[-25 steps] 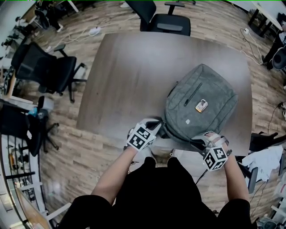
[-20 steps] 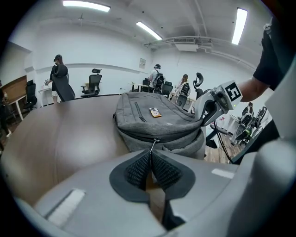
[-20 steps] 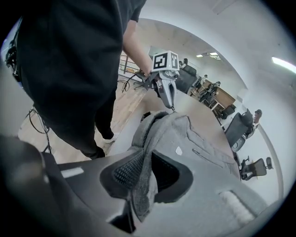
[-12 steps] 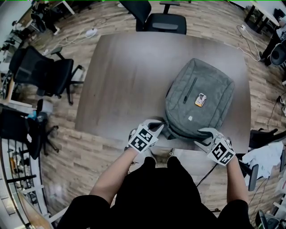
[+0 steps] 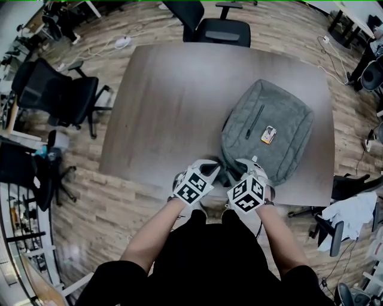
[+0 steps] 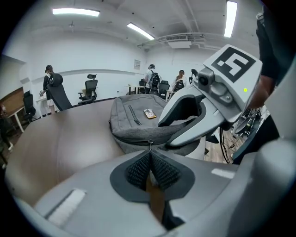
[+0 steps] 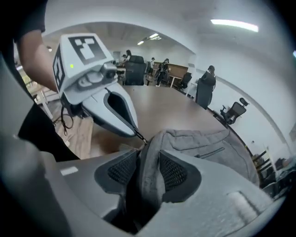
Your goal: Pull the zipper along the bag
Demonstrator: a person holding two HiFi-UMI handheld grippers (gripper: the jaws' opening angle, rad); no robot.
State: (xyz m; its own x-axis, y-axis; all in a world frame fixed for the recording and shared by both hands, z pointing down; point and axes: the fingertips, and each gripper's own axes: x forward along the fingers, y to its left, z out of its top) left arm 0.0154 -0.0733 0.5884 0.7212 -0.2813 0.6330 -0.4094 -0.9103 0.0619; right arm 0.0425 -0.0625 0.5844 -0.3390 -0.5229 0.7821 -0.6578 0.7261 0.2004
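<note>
Pale wood-plank floor (image 5: 78, 209). Dark brown rounded-corner tabletop (image 5: 173, 101) at centre. Black swivel office chair (image 5: 218, 27) at its far edge, another black chair (image 5: 57, 92) off left. White walls (image 6: 92, 55), long ceiling strip lights (image 6: 76, 11) lit.

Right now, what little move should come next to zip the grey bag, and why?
Probably shut the right gripper on the grey fabric backpack edge: its jaws have just been opening and stand loosely around that fold. The left gripper pinches the small metal zipper pull, so pulling needs a brace.
</note>
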